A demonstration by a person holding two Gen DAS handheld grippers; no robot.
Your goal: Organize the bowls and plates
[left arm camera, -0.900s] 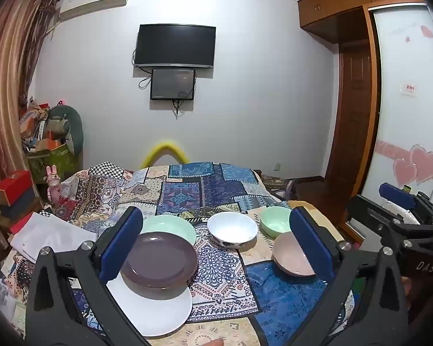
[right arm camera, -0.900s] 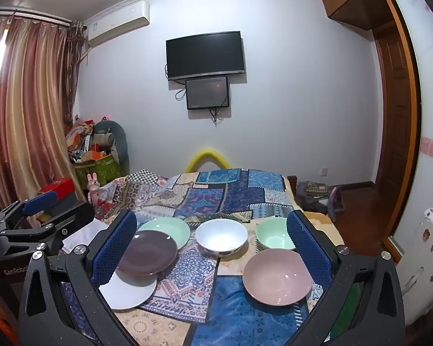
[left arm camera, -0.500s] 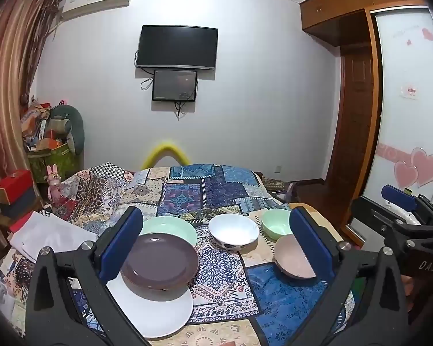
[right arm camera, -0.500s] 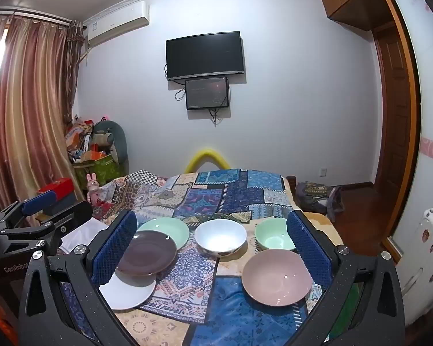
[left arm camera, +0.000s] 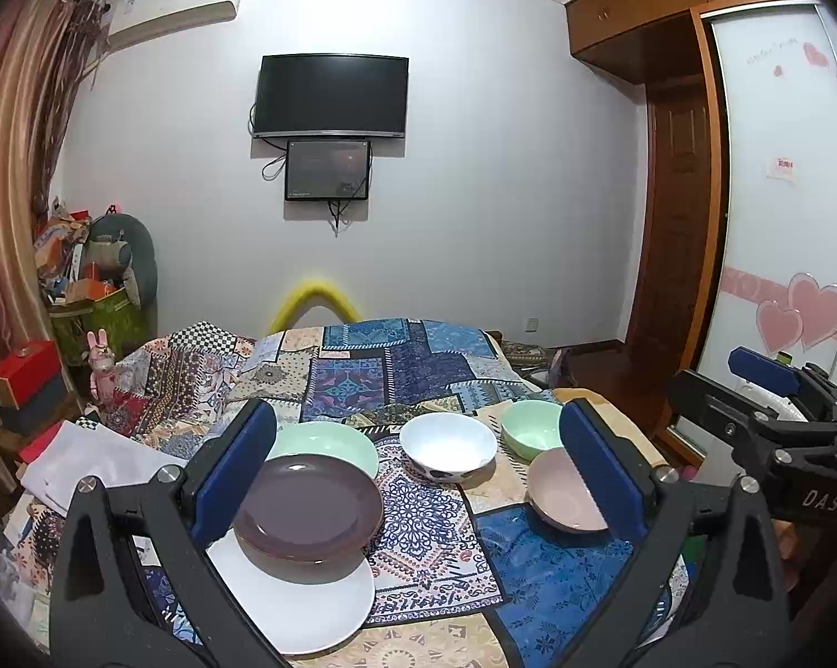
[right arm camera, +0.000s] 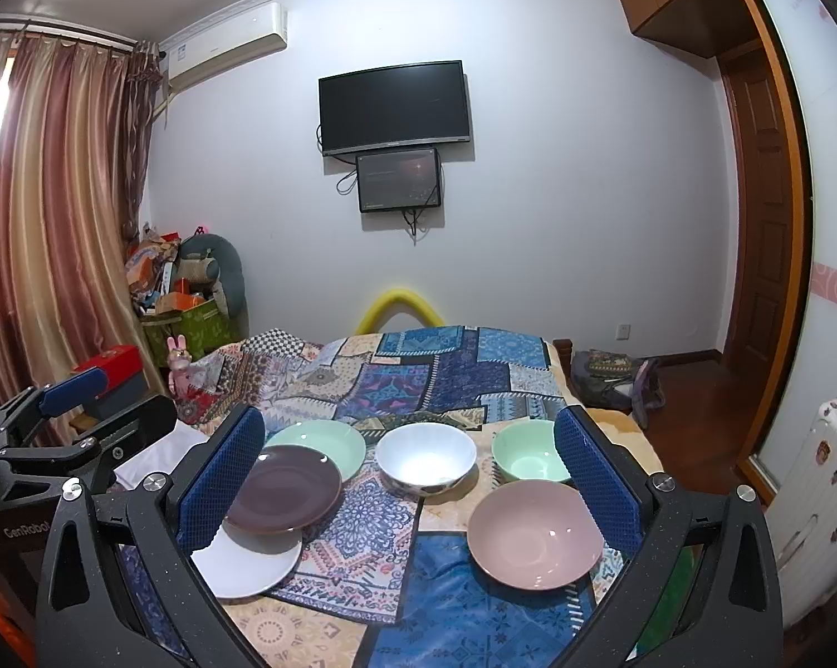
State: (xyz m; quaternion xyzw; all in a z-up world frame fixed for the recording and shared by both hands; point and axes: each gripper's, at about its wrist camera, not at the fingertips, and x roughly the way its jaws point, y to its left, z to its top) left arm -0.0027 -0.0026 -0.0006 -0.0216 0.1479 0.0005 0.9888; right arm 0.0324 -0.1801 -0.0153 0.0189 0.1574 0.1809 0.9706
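On a patchwork cloth lie a brown plate (left arm camera: 309,506) resting partly on a white plate (left arm camera: 301,607) and on a mint green plate (left arm camera: 329,442). To the right stand a white bowl (left arm camera: 446,445), a small green bowl (left arm camera: 529,434) and a pink bowl (left arm camera: 563,495). They also show in the right wrist view: brown plate (right arm camera: 284,487), white plate (right arm camera: 248,565), green plate (right arm camera: 321,442), white bowl (right arm camera: 425,459), green bowl (right arm camera: 527,459), pink bowl (right arm camera: 535,534). My left gripper (left arm camera: 418,473) and right gripper (right arm camera: 407,479) are open, empty, held above the near edge.
The cloth covers a bed (right arm camera: 418,373) that runs to the far wall. Boxes and bags (left arm camera: 84,300) pile up at the left by the curtain. A wardrobe and wooden door (left arm camera: 680,222) stand at the right, with a bag on the floor (right arm camera: 613,384).
Both grippers have drifted slightly; the dishes sit a little lower in the left view. Nothing on the cloth has moved.
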